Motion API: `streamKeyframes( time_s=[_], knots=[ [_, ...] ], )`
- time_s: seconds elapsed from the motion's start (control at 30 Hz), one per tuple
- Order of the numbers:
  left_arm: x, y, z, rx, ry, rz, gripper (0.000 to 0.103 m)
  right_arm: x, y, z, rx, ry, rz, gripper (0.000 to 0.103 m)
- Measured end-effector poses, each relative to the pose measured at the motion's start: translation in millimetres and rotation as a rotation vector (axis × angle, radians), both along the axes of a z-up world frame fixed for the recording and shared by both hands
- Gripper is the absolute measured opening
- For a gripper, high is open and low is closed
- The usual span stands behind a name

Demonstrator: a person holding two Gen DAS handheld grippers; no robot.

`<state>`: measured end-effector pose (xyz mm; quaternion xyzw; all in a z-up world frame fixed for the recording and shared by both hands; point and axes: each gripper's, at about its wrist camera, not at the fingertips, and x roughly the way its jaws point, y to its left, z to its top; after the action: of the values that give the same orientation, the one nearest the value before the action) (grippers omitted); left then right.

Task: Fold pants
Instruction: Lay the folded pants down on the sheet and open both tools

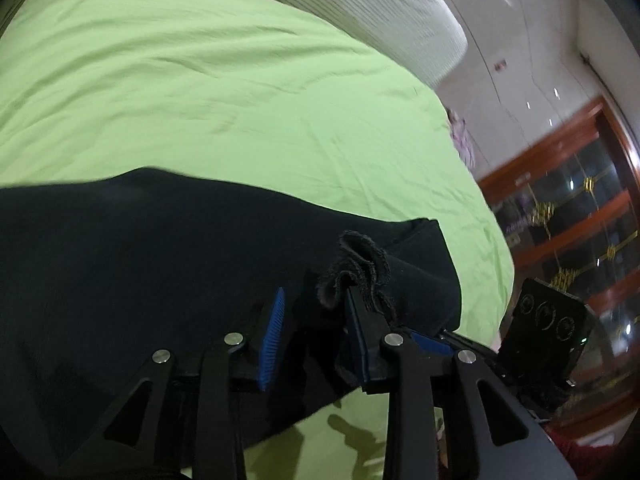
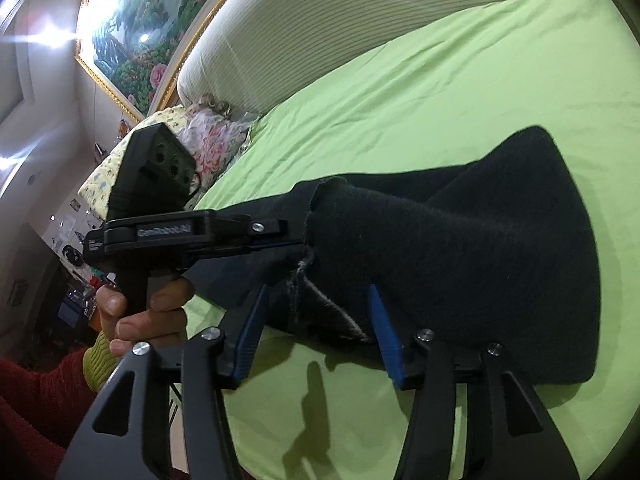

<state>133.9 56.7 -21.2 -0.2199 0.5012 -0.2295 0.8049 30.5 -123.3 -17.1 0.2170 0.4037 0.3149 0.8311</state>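
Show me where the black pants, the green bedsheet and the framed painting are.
black pants (image 2: pixel 500 240), right wrist view, on the broad dark cloth lying on the bed.
green bedsheet (image 1: pixel 200 100), left wrist view, on bare wrinkled sheet beyond the pants.
framed painting (image 2: pixel 148 12), right wrist view, on the painted landscape inside the gold frame.

Lime-green bedsheet (image 2: pixel 420 92) under a pale ribbed headboard (image 2: pixel 320 24); gold-framed floral painting (image 2: pixel 148 12) above, floral pillows (image 2: pixel 208 136) beside, glossy white wall (image 1: pixel 520 40), dark-red wooden cabinet (image 1: pixel 568 200) with glass doors.
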Motion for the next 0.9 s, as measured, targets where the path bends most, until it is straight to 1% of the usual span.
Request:
streamKeyframes(
  time_s=[0.07, 0.13, 0.2, 0.23, 0.33, 0.53, 0.67, 0.8, 0.9],
  knots=[
    [-10, 11, 2, 0.0, -0.003, 0.051, 0.04, 0, 1, 2, 0.011, 0.007, 0.011, 0.054],
    [-19, 20, 4, 0.0, -0.001, 0.095, 0.046, -1, 4, 7, 0.02, 0.005, 0.025, 0.054],
    [-28, 32, 6, -0.015, 0.0, 0.145, 0.046, -2, 6, 14, 0.028, -0.01, 0.038, 0.054],
    [-33, 38, 7, -0.021, 0.001, 0.167, 0.049, -2, 8, 18, 0.031, -0.018, 0.044, 0.054],
    [-50, 53, 11, 0.0, -0.001, 0.247, 0.055, 0, 14, 27, 0.038, -0.04, 0.059, 0.057],
    [-79, 81, 11, 0.014, 0.006, 0.366, 0.056, 5, 23, 34, 0.044, -0.056, 0.087, 0.058],
    [-100, 102, 12, 0.022, 0.007, 0.464, 0.064, 11, 34, 38, 0.035, -0.066, 0.118, 0.059],
    [-121, 121, 16, 0.062, -0.002, 0.55, 0.066, 20, 50, 44, 0.022, -0.079, 0.15, 0.063],
    [-138, 138, 16, 0.052, 0.0, 0.614, 0.069, 26, 62, 46, 0.012, -0.083, 0.174, 0.063]
  ],
)
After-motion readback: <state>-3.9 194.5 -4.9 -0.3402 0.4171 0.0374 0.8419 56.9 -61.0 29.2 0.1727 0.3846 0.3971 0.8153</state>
